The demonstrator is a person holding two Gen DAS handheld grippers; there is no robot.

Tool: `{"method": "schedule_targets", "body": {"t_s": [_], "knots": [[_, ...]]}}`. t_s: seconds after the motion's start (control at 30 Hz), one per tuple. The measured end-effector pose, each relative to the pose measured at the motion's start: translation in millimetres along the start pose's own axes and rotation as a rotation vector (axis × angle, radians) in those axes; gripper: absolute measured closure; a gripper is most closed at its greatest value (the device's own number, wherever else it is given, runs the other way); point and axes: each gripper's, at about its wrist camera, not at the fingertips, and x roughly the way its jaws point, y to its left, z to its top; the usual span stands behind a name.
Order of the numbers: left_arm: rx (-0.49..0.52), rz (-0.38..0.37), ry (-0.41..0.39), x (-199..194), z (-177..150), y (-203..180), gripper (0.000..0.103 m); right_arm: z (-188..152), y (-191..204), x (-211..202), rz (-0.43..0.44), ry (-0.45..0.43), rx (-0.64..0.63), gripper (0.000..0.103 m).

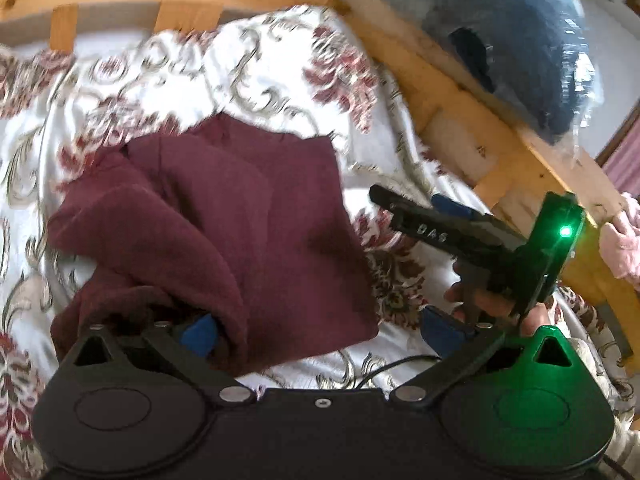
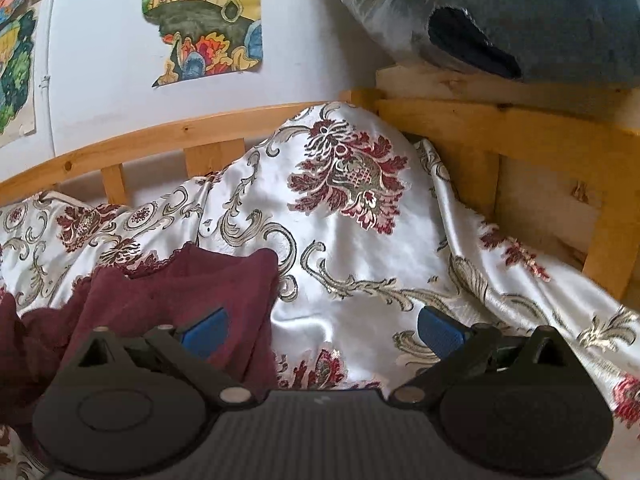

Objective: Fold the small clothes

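The left gripper stands open, gripping nothing; the maroon garment lies bunched beyond its left finger, apparently released mid-fold. The right gripper, also open and empty, waits just right of the cloth.

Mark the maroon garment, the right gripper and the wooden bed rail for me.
maroon garment [image 1: 240, 216], left wrist view, middle of the folded top layer.
right gripper [image 1: 416, 204], left wrist view, between its two fingertips.
wooden bed rail [image 2: 160, 136], right wrist view, top bar below the wall.
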Motion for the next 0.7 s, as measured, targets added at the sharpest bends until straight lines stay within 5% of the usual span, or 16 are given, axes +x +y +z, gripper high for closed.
{"method": "schedule_targets", "body": {"t_s": [0.2,0.4,0.7], "knots": [[-0.04,-0.034,-0.044,-18,-4,4,0.001,-4,-1,5,0.01,0.032,0.048,0.0],[-0.028,-0.044,0.021,7,19,-13,0.001,-5,-5,7,0.004,0.051,0.095,0.0],[-0.143,-0.082,-0.09,11,-37,-8,0.001,11,-35,3,-0.004,0.036,0.169,0.0]]}}
